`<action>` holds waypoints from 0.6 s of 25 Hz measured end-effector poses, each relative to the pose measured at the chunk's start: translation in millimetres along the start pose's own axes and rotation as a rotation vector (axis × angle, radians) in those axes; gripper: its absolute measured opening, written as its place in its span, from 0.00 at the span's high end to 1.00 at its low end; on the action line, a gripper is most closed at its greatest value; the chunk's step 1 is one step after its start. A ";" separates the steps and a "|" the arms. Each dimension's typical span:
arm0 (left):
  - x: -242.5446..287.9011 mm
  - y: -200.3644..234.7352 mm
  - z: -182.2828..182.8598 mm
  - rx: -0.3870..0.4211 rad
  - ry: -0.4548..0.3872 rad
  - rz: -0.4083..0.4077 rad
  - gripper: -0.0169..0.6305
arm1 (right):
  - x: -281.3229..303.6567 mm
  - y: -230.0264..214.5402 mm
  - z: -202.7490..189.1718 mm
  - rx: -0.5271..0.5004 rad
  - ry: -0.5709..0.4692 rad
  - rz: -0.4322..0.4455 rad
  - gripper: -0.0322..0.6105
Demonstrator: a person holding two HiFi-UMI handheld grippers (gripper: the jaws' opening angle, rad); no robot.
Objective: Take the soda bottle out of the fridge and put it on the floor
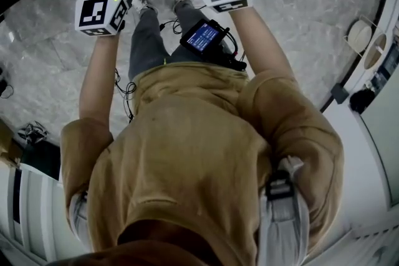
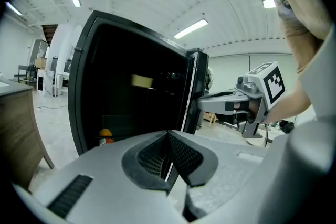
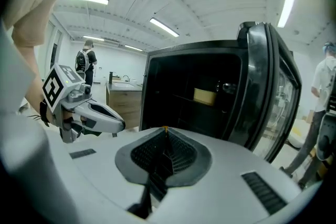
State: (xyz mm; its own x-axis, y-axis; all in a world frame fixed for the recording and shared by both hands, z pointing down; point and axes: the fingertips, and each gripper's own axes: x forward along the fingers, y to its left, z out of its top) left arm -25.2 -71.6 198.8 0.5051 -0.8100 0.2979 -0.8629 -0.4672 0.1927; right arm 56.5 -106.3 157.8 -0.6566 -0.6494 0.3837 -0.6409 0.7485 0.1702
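The left gripper (image 2: pixel 169 139) and the right gripper (image 3: pixel 166 136) both have their jaws pressed together, with nothing between them. The soda bottle (image 2: pixel 106 137) stands low at the left side of the open fridge (image 2: pixel 79 86). Only its orange cap and shoulder show, so its long axis is judged upright. It lies ahead of, below and left of the left gripper's jaw line. The right gripper faces mid-cavity, farther right, so the left gripper is judged nearer.

Head view was pretty dim and murky. Both gripper views were bright from ceiling strip lights (image 2: pixel 190 29), but the fridge (image 2: pixel 131 113) inside was near black, and the edges were badly fisheye-warped.
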 end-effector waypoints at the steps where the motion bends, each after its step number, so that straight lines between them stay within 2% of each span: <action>1: -3.7 -2.0 7.8 0.001 -0.010 0.004 0.97 | -4.7 -2.5 5.2 -0.003 -0.008 -0.007 0.95; 8: -38.8 -12.5 53.1 0.000 -0.063 0.038 0.97 | -38.9 -10.2 49.6 0.009 -0.059 -0.048 0.95; 15: -75.8 -39.9 116.2 0.108 -0.105 -0.008 0.97 | -72.9 -13.1 107.9 -0.017 -0.120 -0.066 0.95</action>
State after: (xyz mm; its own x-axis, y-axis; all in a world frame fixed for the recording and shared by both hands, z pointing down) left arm -31.1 -32.7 59.9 0.5121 -0.8362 0.1961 -0.8586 -0.5044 0.0910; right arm 69.9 -83.3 29.7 -0.6568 -0.7079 0.2598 -0.6781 0.7052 0.2070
